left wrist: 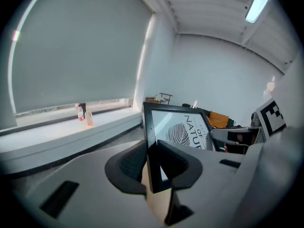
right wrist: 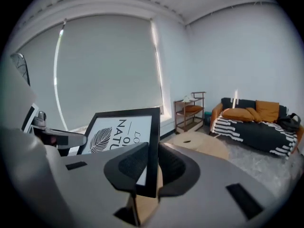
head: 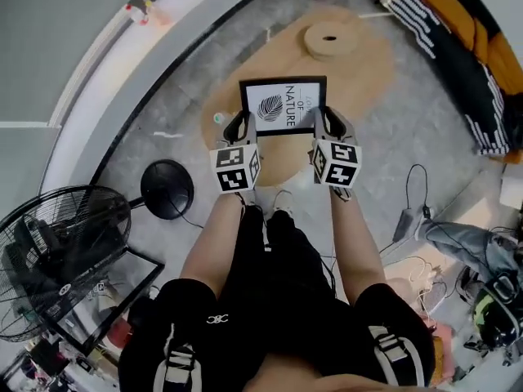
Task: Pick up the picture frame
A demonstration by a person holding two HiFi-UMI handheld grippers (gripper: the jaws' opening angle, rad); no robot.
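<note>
The picture frame [head: 283,104], black-edged with a white print of a leaf and the words "OF NATURE", is hanging upright in the air in front of the person, its printed face turned toward them. It is being carried between the two tools, over the low wooden surface [head: 359,84] as the head view shows it.

The left tool [head: 239,127] is clenching the frame's left edge near the lower corner, with its dark pads pressing on the front and back of the border. The right tool [head: 327,126] is gripping the right edge in the same way, so the frame is sitting level between them.

On the wooden surface beyond the frame, a round wooden disc [head: 330,39] with a hole in its middle is lying flat. To the person's left, a black standing fan [head: 57,243] is resting on the floor beside a round black base [head: 167,189]. Small bottles [head: 139,8] are standing on the windowsill. At the upper right, an orange sofa [head: 482,31] is carrying a striped blanket, and cables [head: 413,211] are trailing across the floor at the right.
</note>
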